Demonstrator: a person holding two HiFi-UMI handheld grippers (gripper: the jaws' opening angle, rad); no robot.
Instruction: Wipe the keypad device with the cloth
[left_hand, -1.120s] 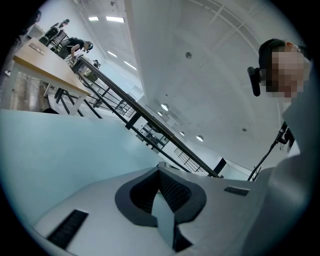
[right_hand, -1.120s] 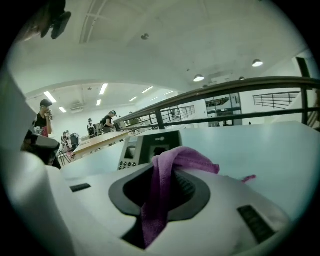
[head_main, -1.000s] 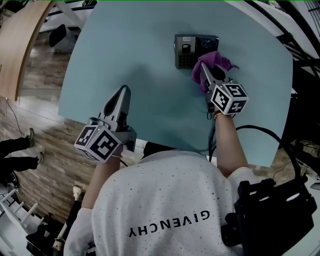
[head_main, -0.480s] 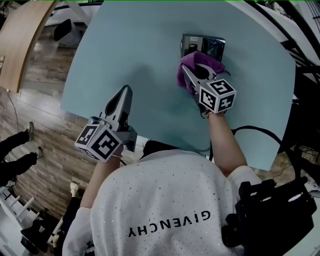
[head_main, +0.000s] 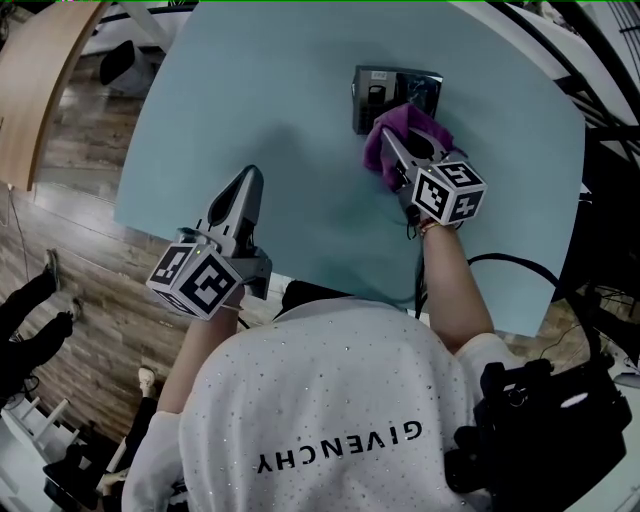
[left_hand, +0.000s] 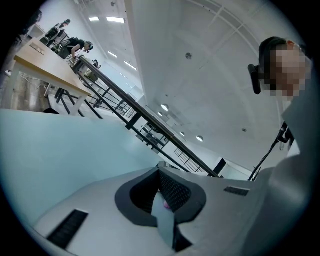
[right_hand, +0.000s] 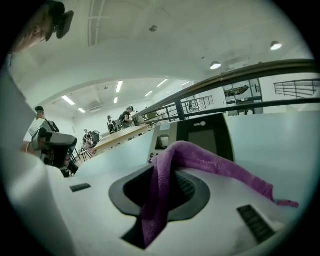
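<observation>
The dark keypad device (head_main: 385, 88) lies flat at the far side of the pale blue table (head_main: 270, 90). A purple cloth (head_main: 408, 130) covers the device's near edge, and my right gripper (head_main: 388, 140) is shut on it. In the right gripper view the cloth (right_hand: 165, 175) runs up between the jaws and drapes off to the right, with the device (right_hand: 200, 137) and its screen just beyond the right gripper (right_hand: 170, 160). My left gripper (head_main: 250, 182) hovers shut over the table's near left part, apart from the device. Nothing is held in the left gripper (left_hand: 161, 170).
The table's near edge (head_main: 330, 285) runs just in front of the person's body. A wooden floor (head_main: 90, 310) lies to the left, and black gear and cables (head_main: 545, 430) sit at the lower right. A long wooden table (right_hand: 117, 137) and people show in the background.
The right gripper swept the cloth leftward across the device's near edge, then came back slightly to the right. The left gripper stayed almost still.
</observation>
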